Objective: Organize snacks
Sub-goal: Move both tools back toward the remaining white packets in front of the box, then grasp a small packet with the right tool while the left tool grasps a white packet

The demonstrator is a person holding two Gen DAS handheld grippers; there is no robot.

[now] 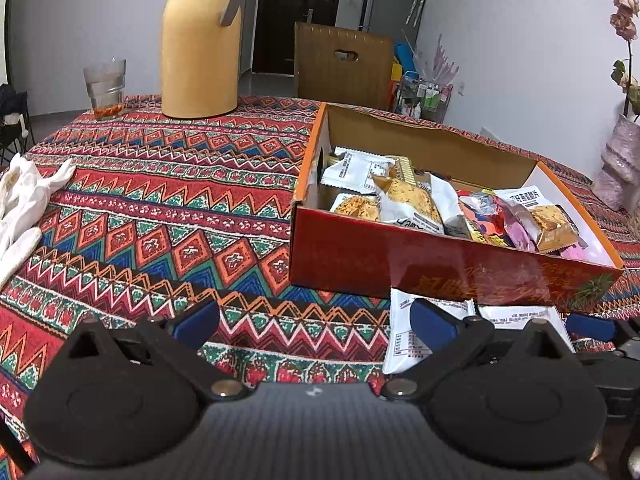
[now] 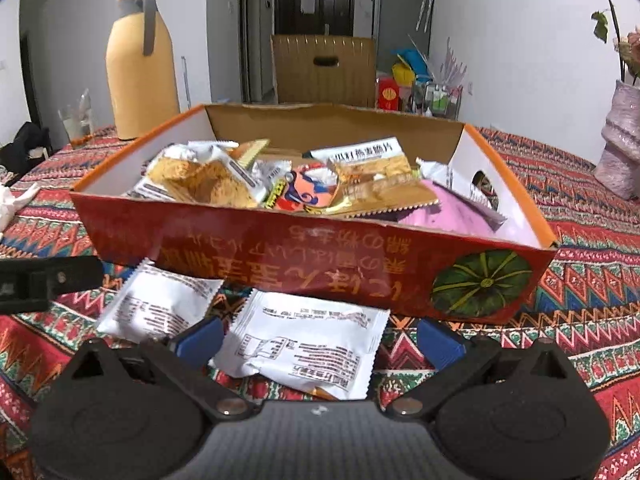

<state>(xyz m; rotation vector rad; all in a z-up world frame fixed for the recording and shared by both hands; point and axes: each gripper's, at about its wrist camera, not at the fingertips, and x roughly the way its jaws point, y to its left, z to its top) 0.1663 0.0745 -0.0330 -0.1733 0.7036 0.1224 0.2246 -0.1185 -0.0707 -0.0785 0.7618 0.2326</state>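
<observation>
- While the left gripper (image 1: 316, 320) is hovering low over the patterned tablecloth (image 1: 160, 208), its blue pads are standing wide apart and holding nothing.
- Seen from the left wrist, the red snack box (image 1: 440, 264) is sitting ahead and to the right, already piled with wrapped snacks (image 1: 404, 200).
- Two white packets are lying flat on the cloth just in front of the box's near wall; the left packet (image 1: 404, 340) is showing partly behind the right-hand pad, so it is lying to this gripper's right, not between its fingers.
- To the far left, a yellow jug (image 1: 200, 52) and a glass (image 1: 105, 88) are standing well apart from the work; white gloves (image 1: 24, 200) are lying at the left edge.
- From the right wrist, the right gripper (image 2: 320, 340) is also spread wide and empty.
- The right packet (image 2: 304, 348) is lying directly ahead between its pads, long axis running left to right across the fingers, so this hand seems the nearer one for it.
- The other packet (image 2: 160, 304) is lying just left, its corner near the left pad.
- The box wall (image 2: 320, 272) is rising close behind both packets, so room beyond is looking tight; open cloth is lying to the right.
</observation>
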